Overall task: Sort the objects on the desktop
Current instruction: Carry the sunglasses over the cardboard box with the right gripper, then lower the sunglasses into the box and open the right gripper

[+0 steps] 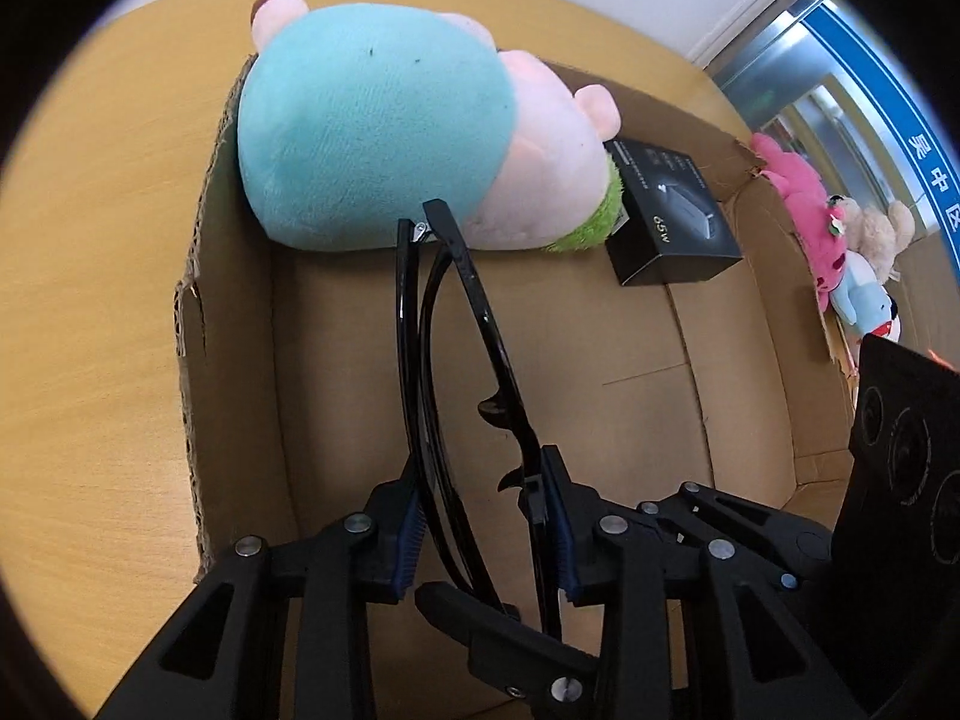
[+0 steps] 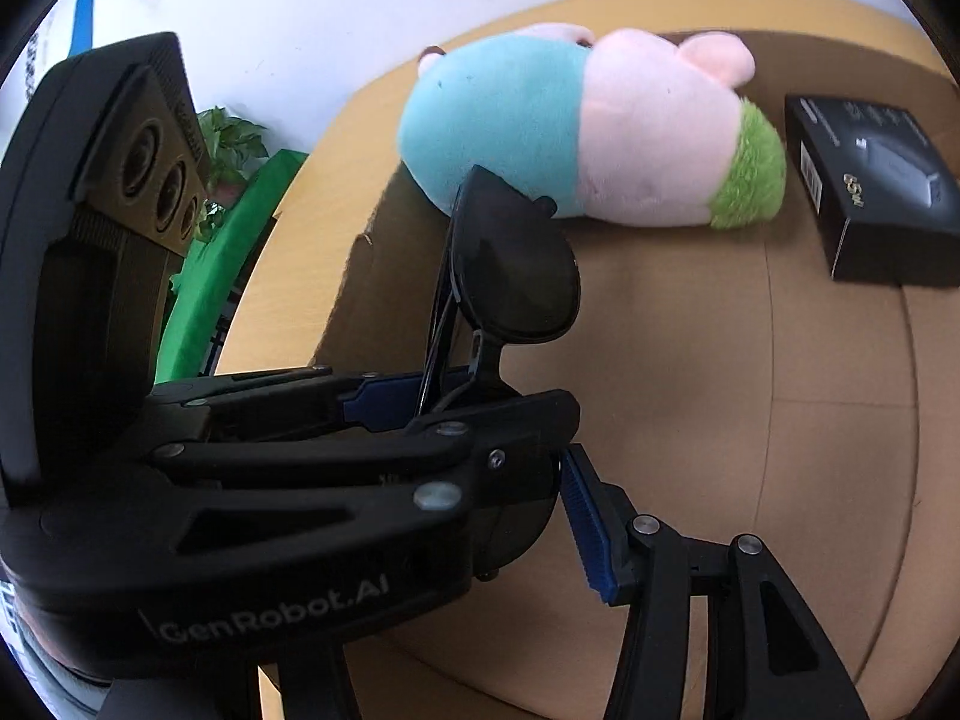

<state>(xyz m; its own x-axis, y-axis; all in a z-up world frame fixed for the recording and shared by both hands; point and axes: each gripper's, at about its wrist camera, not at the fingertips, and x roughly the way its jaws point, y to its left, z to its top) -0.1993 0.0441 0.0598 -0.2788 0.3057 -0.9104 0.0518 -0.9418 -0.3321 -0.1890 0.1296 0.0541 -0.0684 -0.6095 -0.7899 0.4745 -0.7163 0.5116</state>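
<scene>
Left gripper (image 1: 483, 531): clamped on folded black sunglasses (image 1: 447, 324) over cardboard box (image 1: 240, 276). Far side: plush toy (image 1: 384, 138), black carton (image 1: 669, 222). Right gripper (image 2: 576, 504): grip unclear, partly hidden.

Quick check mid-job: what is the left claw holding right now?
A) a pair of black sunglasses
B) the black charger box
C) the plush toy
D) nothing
A: the left claw is closed on the folded black sunglasses, held over the cardboard box, while the plush toy and the black charger box lie inside it, untouched.
</scene>
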